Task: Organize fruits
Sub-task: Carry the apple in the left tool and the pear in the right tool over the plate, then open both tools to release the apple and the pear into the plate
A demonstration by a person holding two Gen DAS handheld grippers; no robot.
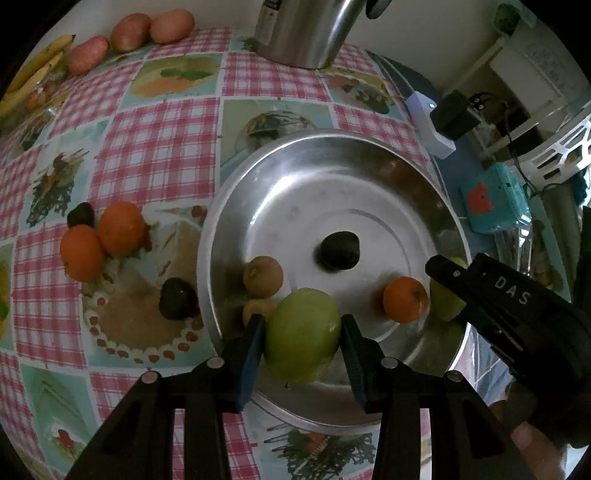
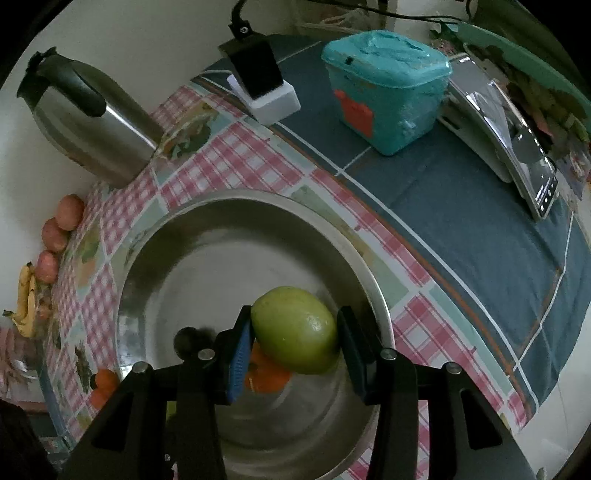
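Ahead of the left gripper [image 1: 303,338] a wide steel bowl [image 1: 369,177] sits on the checked surface [image 1: 155,140], and several fruits already lie in it: a small brown fruit [image 1: 263,277] and a yellowish one [image 1: 256,309] just beyond the left finger, a dark fruit [image 1: 339,250] farther ahead near the bowl's middle, and an orange [image 1: 404,300] ahead and to the right. Outside the bowl, off to the left of the fingers, lie another dark fruit [image 1: 177,299], two oranges [image 1: 101,242] and a further dark fruit [image 1: 81,215]; far ahead stand a steel jug [image 1: 306,33], three reddish fruits [image 1: 133,35] and bananas [image 1: 29,74]. The left fingers are closed on a green fruit [image 1: 303,334], a pad pressed to each side, holding it over the bowl's near part. The right gripper [image 2: 295,339] reaches in from the right side of the left view, above the bowl's right side; its fingers clamp a second green fruit [image 2: 295,328] the same way, over the bowl interior [image 2: 221,258], with the orange [image 2: 266,374] showing directly beneath it and the dark fruit [image 2: 188,341] just left of the left finger. Beyond the right fingers, past the bowl's rim, lie a teal container [image 2: 388,88], a black device on a white base [image 2: 262,85] and a phone on a stand [image 2: 517,155].
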